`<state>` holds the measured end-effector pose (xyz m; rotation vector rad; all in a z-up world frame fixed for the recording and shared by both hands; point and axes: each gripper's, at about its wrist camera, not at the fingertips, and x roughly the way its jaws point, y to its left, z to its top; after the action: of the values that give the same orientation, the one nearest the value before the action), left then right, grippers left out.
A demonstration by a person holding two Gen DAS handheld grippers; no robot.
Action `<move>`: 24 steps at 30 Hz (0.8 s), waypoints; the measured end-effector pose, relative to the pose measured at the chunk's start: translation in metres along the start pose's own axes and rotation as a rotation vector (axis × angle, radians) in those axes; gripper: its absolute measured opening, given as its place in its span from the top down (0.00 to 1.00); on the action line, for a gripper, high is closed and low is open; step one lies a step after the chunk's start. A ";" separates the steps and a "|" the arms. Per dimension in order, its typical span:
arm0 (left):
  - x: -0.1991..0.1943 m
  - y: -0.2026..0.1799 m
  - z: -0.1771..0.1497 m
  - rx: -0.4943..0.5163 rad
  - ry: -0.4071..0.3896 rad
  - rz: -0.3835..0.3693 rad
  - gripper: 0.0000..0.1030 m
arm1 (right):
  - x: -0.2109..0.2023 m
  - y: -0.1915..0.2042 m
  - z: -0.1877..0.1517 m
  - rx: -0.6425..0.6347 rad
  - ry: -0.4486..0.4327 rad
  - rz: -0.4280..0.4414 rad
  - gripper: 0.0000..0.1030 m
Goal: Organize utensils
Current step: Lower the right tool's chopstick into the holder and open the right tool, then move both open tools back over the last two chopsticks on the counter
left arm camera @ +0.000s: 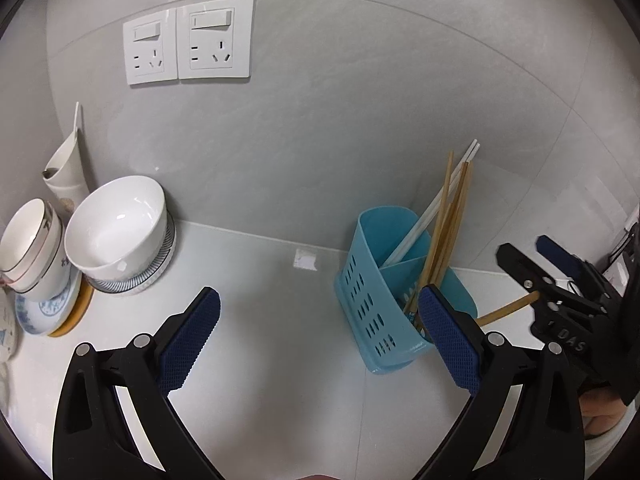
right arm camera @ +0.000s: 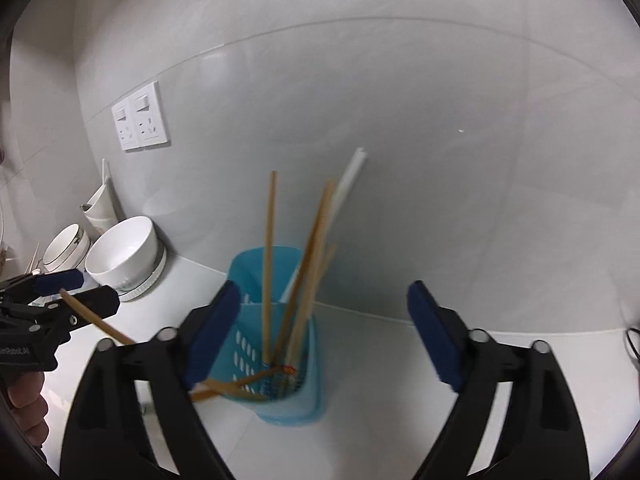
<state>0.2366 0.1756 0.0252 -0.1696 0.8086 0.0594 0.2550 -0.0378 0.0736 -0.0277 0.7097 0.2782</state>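
Note:
A light blue perforated utensil holder (left arm camera: 380, 300) (right arm camera: 280, 360) stands on the white counter near the wall. It holds several wooden chopsticks (left arm camera: 448, 232) (right arm camera: 268, 264) and a white pair (left arm camera: 436, 208) (right arm camera: 344, 192), all leaning. One wooden chopstick (left arm camera: 506, 309) (right arm camera: 96, 322) lies slanted, its tip in the holder and its top resting by the other gripper's fingers. My left gripper (left arm camera: 320, 336) is open and empty, left of the holder. My right gripper (right arm camera: 320, 332) is open and empty, above the holder; it also shows in the left wrist view (left arm camera: 540, 268).
White bowls (left arm camera: 120, 228) and stacked dishes (left arm camera: 32, 248) sit at the left against the wall, with a white wall-mounted holder (left arm camera: 66, 172) behind. Two wall sockets (left arm camera: 188, 40) are above. A cable (right arm camera: 632, 344) lies at the far right.

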 end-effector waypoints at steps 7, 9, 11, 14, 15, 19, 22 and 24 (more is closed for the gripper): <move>-0.024 -0.001 -0.025 -0.027 0.023 0.017 0.06 | -0.035 -0.021 -0.021 0.039 0.045 -0.078 0.07; -0.031 -0.003 -0.033 -0.022 0.024 0.028 0.06 | -0.044 -0.028 -0.029 0.045 0.056 -0.089 0.07; -0.038 -0.006 -0.041 -0.021 0.028 0.036 0.06 | -0.053 -0.035 -0.037 0.051 0.070 -0.098 0.07; -0.048 -0.012 -0.054 -0.034 0.048 0.046 0.06 | -0.064 -0.046 -0.048 0.052 0.088 -0.108 0.07; -0.051 -0.016 -0.059 -0.036 0.054 0.049 0.06 | -0.067 -0.050 -0.051 0.052 0.090 -0.108 0.07; -0.063 -0.038 -0.076 -0.040 0.076 0.070 0.06 | -0.085 -0.071 -0.064 0.056 0.106 -0.121 0.07; -0.066 -0.060 -0.087 -0.055 0.100 0.071 0.06 | -0.101 -0.093 -0.074 0.050 0.125 -0.143 0.07; -0.064 -0.080 -0.096 -0.055 0.124 0.064 0.06 | -0.112 -0.112 -0.084 0.044 0.144 -0.178 0.07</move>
<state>0.1335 0.0811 0.0166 -0.2008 0.9364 0.1330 0.1494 -0.1832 0.0744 -0.0691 0.8506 0.0908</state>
